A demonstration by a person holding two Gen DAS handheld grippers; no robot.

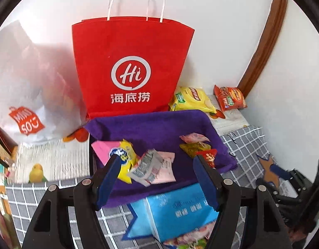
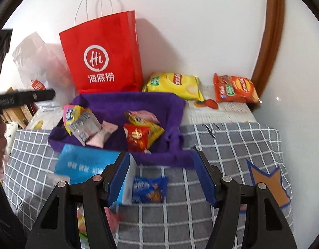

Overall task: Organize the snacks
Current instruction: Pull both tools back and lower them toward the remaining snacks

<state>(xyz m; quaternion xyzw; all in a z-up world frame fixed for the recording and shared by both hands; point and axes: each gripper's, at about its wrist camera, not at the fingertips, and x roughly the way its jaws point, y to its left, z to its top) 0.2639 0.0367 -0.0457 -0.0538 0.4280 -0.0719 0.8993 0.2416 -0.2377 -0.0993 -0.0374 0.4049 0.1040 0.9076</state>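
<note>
Blue padding lines both claws, and both are seen released, with nothing gripped. Nearest the right claw [image 2: 162, 177], a small blue packet [image 2: 149, 189] is found lying flat on the checked cloth [image 2: 232, 145], just ahead and slightly left of centre between the jaws, its long axis running roughly across the gap; beside it a light-blue box [image 2: 84, 166] is partly hidden by the left finger. The left claw [image 1: 156, 181] is held above that same box [image 1: 180, 213], so the packet is judged to be the right claw's to take. Beyond, a purple tray [image 2: 118, 103] near the cloth's far edge is seen holding loose snacks [image 2: 142, 132]. Farthest, by the wall, a yellow chip bag [image 2: 174, 85], an orange chip bag [image 2: 235, 91] and a red paper bag [image 2: 101, 54] are seen.
</note>
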